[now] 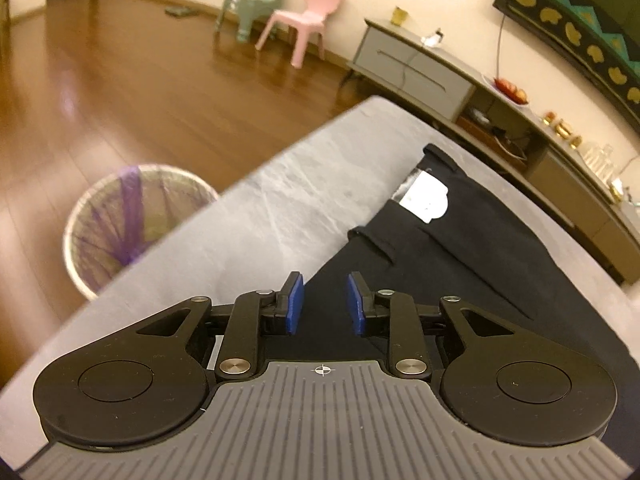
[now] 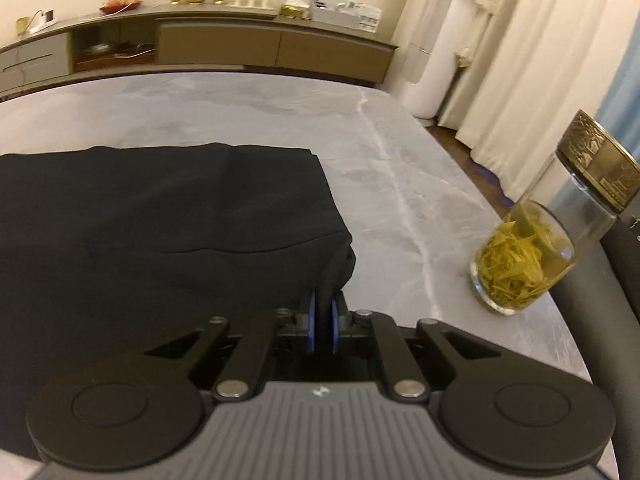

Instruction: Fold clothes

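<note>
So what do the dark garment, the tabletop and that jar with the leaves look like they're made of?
Dark garment: a smooth woven cloth, matte black, lying in soft flat folds.
Tabletop: looks like grey marble or a stone-look slab, with pale veins and a dull sheen.
Jar: clear glass, since the yellow leaves show through; its embossed cap looks like bronze-toned metal, though it could be plastic.

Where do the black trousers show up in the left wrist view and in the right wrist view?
Left wrist: black trousers run from centre toward lower right, pale waistband label on top.
Right wrist: they fill the left half; a corner is pinched in the right gripper.
Shared landmark: the grey marbled table.
</note>
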